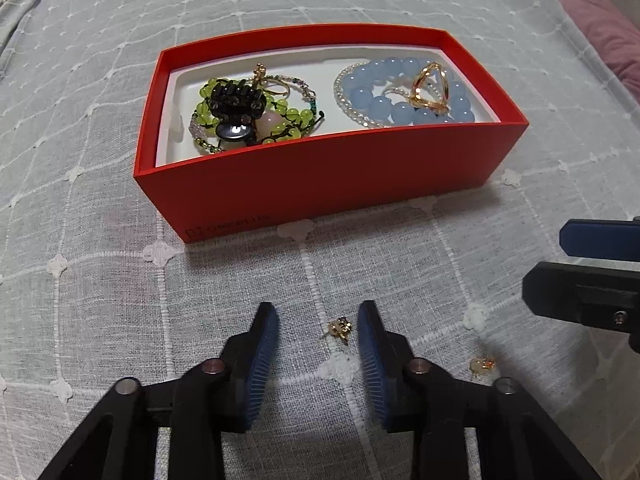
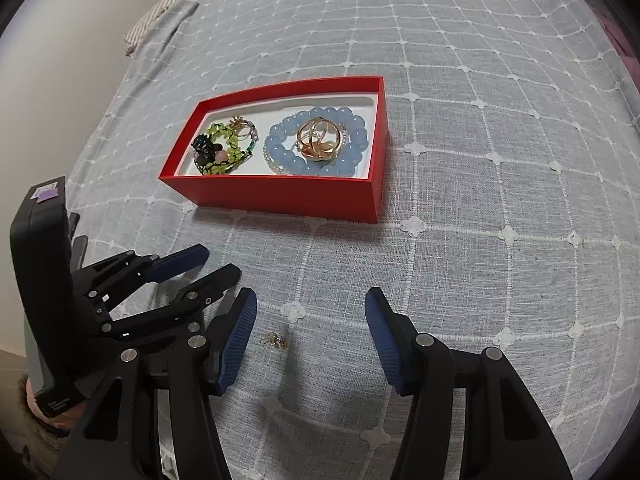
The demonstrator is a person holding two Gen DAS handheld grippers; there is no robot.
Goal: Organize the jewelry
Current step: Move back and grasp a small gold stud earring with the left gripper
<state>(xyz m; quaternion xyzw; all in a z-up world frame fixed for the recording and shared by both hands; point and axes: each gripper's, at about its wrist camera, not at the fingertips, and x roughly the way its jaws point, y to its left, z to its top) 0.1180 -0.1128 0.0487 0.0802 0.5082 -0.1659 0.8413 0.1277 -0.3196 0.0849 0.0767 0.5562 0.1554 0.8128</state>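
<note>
Red box (image 1: 320,184) long axis lies crosswise. Near it, a gold earring (image 1: 339,329) sits between the left gripper (image 1: 318,332) pads — both jaws apart; right gripper (image 2: 310,334) likewise spread.

Left gripper (image 1: 318,330) and right gripper (image 2: 311,322), fingers apart

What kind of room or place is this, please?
Probably a bedroom: the work surface is a bed with a grey checked quilted bedspread, a striped pillow near the wall, and a red cardboard jewelry box on it.
</note>
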